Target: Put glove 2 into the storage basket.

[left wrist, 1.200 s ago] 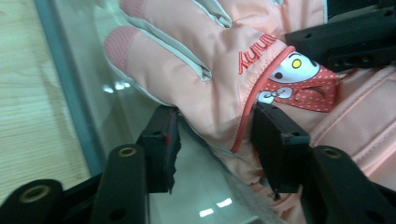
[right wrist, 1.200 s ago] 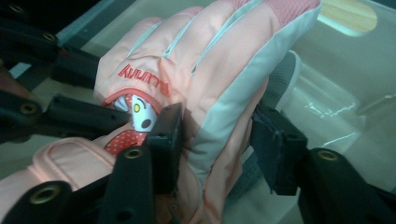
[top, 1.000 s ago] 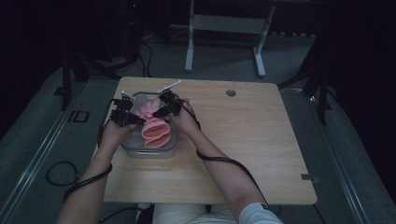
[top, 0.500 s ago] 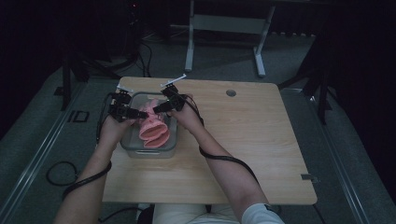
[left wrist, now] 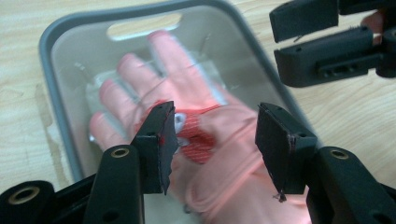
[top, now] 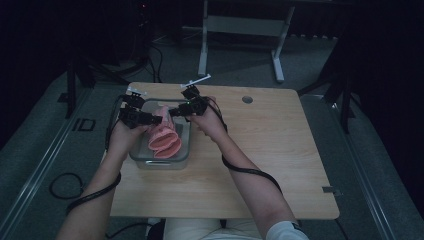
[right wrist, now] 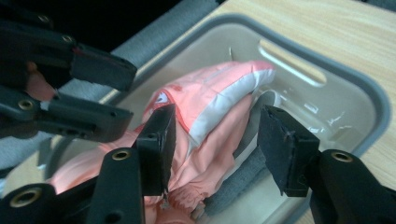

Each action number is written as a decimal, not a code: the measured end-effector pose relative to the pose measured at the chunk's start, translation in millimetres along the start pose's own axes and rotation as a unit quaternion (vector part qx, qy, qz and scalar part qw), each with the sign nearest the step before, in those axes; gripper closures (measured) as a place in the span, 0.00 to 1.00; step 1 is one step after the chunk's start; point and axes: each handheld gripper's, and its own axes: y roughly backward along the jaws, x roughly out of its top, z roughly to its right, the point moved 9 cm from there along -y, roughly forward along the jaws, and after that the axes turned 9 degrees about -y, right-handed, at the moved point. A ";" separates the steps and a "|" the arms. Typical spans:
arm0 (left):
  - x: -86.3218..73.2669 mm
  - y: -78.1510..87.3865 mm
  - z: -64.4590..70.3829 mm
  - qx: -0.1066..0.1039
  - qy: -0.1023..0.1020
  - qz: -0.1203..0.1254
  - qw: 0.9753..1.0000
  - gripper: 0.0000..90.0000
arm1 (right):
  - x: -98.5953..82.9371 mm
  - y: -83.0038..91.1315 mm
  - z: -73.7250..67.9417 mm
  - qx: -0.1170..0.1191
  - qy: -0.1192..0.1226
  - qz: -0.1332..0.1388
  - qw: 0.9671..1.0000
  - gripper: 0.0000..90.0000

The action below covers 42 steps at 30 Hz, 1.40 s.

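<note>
Where dim room surrounds, wooden table (top: pixel 280 165) (pale grain), grey carpet (top: pixel 45 150)

The high view is dim and grainy: the lit desk (top: pixel 280 150) stands out while the room around it sinks into near black. The two gripper views are brighter and evenly lit, with small glints on the clear tub (right wrist: pixel 336 107). In the left gripper view the pink glove (left wrist: pixel 187 116) is soft with blur, while the near jaws are sharp.

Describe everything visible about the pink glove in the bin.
The glove is pink, soft, rubber-like, with a red patch near the palm and a pale grey-white band at the cuff. It lies crumpled in the clear grey-rimmed bin, finger parts spread toward the bin's handle slot. Both grippers hover open over it, the left gripper and right gripper; contact is unclear.
</note>
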 end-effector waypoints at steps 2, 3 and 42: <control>6.2 2.9 11.5 -0.006 -0.012 0.009 1.000 0.53 | -0.5 8.6 1.4 0.002 0.004 0.003 1.000 0.49; 8.4 3.9 15.9 -0.009 -0.014 0.013 1.000 0.53 | -1.3 12.6 2.3 0.003 0.006 0.005 1.000 0.47; 11.8 -64.9 187.5 -0.115 -0.190 0.024 0.975 0.01 | -93.5 103.4 94.6 -0.027 0.025 0.031 0.999 0.22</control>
